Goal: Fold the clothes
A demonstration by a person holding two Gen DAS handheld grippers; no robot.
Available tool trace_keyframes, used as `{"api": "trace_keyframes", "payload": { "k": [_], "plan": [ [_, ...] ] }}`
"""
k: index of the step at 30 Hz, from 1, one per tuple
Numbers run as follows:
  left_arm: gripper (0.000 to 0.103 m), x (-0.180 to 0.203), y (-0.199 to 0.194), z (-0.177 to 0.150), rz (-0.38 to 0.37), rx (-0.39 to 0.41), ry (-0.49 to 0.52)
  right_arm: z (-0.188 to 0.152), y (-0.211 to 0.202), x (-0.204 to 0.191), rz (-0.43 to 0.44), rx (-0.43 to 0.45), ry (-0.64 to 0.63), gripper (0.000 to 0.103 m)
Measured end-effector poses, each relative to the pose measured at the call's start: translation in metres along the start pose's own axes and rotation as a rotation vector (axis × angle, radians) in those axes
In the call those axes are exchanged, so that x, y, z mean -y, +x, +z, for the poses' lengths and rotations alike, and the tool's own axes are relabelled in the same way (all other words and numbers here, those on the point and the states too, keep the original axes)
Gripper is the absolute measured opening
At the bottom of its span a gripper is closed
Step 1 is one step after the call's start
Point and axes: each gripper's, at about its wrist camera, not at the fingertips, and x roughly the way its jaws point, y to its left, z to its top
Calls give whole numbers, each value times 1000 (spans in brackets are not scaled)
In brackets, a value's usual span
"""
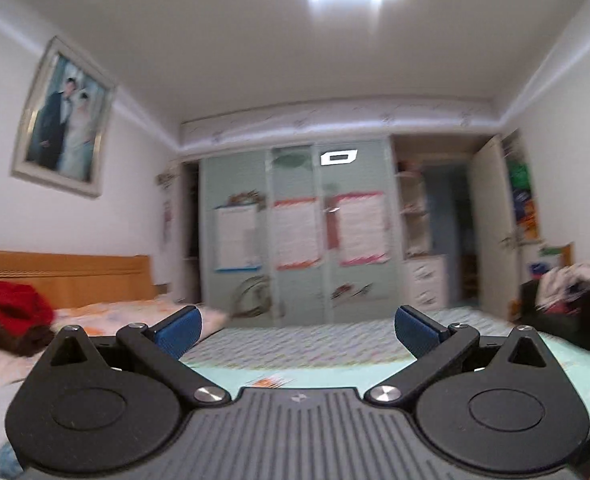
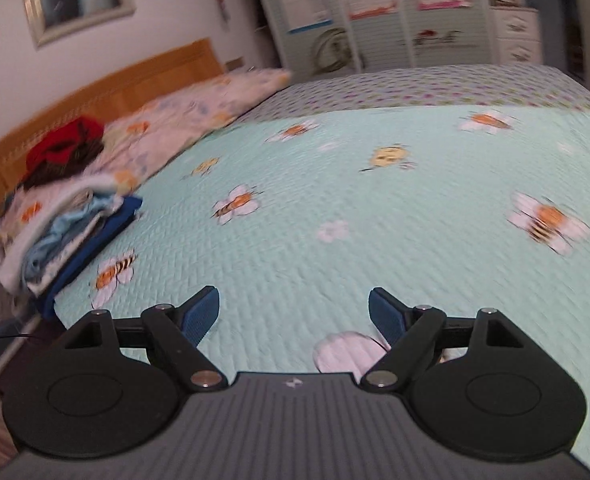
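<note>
nearest the lens in both views: the ribbed grey housing and black linkage of each claw. your right claw (image 2: 293, 314) stands wide, blue pads (image 2: 203, 312) apart with nothing between them, pointing down over the mint quilt (image 2: 375, 220) printed with bees and flowers. your left claw (image 1: 297, 330) is spread to its widest, also empty, aimed level across the bed toward the wardrobe (image 1: 295, 232) ahead.

task's things: a stack of folded clothes (image 2: 67, 236) lies to the left of your right claw and ahead of it, at the quilt's edge, with white, pale blue and dark blue layers. further ahead on the same side, a red garment (image 2: 67, 146) sits on a dark one by the wooden headboard (image 2: 115, 92); the left view shows the same red heap (image 1: 11, 306) far left of that claw. a heap of mixed clothes (image 1: 567, 284) sits far to the right of the left claw, and looks unfolded, though blurred. no garment lies spread on the quilt in front of either claw.

handling, as judgement: these are light, limp fabrics that will sag and drape from any grip. take a garment at two corners or shoulder seams, one claw each, pinching a single layer. the quilt's stitched texture should give some friction, so a laid piece ought to stay put.

writing: sheets pinned on the wardrobe doors (image 1: 363, 228) are too blurred to read. a small emblem marks each housing; no brand legible.
</note>
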Motion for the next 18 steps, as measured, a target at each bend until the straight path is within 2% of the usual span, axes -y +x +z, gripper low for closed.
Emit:
{"api": "trace_keyframes", "payload": {
  "k": [7, 12, 18],
  "plan": [
    [103, 69, -13, 18, -231, -115, -37, -27, -61, 45, -19, 71, 101, 84],
    [103, 123, -28, 14, -280, -111, 85, -45, -90, 76, -22, 115, 193, 85],
    [103, 159, -40, 15, -414, -127, 116, -62, -109, 100, -33, 140, 266, 87]
  ]
}}
